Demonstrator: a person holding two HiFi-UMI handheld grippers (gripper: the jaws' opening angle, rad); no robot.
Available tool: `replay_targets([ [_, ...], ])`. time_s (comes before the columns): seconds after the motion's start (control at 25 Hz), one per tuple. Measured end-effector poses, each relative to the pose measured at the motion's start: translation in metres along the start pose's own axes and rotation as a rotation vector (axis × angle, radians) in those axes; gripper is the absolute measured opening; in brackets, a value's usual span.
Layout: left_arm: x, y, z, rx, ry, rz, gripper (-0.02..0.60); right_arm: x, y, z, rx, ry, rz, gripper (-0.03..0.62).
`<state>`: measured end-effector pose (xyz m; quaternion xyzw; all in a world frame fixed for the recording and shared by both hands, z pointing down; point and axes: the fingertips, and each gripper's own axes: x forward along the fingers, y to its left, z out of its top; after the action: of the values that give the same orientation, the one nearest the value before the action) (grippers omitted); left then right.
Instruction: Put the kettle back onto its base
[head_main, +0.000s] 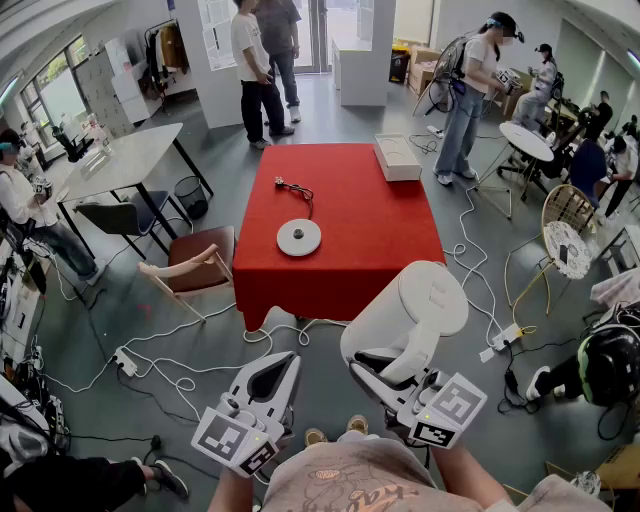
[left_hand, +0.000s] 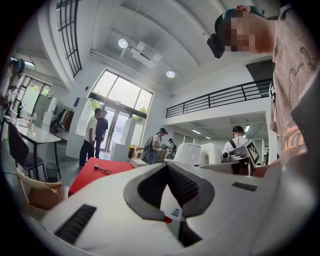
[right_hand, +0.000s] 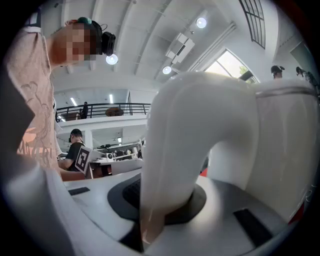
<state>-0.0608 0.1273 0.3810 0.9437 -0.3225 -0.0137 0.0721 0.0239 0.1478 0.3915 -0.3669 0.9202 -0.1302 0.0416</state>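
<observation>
Showing a person's two hand-held grippers from above, with a red surface (head_main: 370, 215) ahead of them on a grey floor (head_main: 150, 400) strewn with white cables.

The right hand-held gripper (head_main: 385, 373) is clamped on the curved handle (right_hand: 195, 150) of the white kettle (head_main: 415, 310). In the right gripper view the handle fills the gap between the dark pads, and the jaws stand narrow around it. The kettle hangs in the air, clear of the surface, short of its near edge and towards its near right corner. Nothing under it but floor.

The left hand-held gripper (head_main: 286, 360) holds nothing. In the left gripper view its two jaws meet at their tips, with no object between them. It sits just to the left of the kettle, also short of the near edge.

The round white base (head_main: 299, 237) lies flat on the surface, left of centre and nearer the near edge than the far one, well apart from the kettle. A black cord with a plug (head_main: 294, 188) lies between the base and the far edge. A flat white box (head_main: 397, 157) rests at the far right corner.

A wooden chair (head_main: 195, 265) stands by the left edge of the surface. Several people stand beyond its far edge.
</observation>
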Motion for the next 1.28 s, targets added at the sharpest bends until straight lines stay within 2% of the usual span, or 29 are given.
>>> replay_targets([
  [0.48, 0.008, 0.009, -0.007, -0.011, 0.021, 0.03, -0.002, 0.0, -0.015, -0.001, 0.023, 0.017, 0.027, 0.072],
  [0.88, 0.031, -0.001, -0.012, 0.001, -0.01, 0.056, -0.002, -0.01, -0.035, -0.002, 0.003, 0.048, 0.079, 0.072],
  [1.28, 0.045, 0.024, -0.009, 0.007, -0.015, 0.062, -0.002, 0.011, -0.051, 0.005, -0.004, 0.041, 0.085, 0.072],
])
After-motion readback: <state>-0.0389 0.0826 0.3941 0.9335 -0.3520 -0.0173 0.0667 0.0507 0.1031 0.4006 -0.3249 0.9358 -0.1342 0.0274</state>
